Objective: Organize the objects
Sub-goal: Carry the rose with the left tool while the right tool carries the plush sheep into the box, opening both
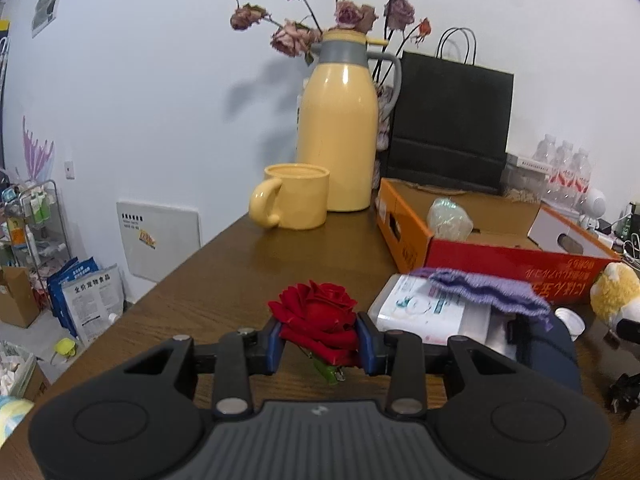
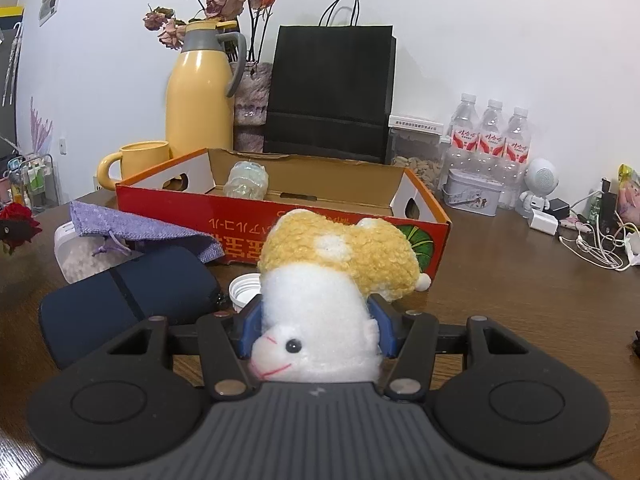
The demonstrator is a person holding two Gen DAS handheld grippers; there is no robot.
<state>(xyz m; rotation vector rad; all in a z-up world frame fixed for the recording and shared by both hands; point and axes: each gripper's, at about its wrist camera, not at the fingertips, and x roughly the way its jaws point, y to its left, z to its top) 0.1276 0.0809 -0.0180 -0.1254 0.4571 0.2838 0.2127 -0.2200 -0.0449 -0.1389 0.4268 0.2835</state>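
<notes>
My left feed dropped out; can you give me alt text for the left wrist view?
The left tool is shut on a red rose over the wooden table. Beyond stand a yellow mug and yellow jug, with an open orange box to the right.

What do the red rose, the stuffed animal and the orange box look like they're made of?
Red rose: probably fabric, though it could be real; soft matte petals with a green stub below.
Stuffed animal: plush, with curly yellow pile on top, smoother white fleece below and a glossy bead eye.
Orange box: cardboard, with a shiny printed outside, plain brown inside and cut handle holes.
</notes>
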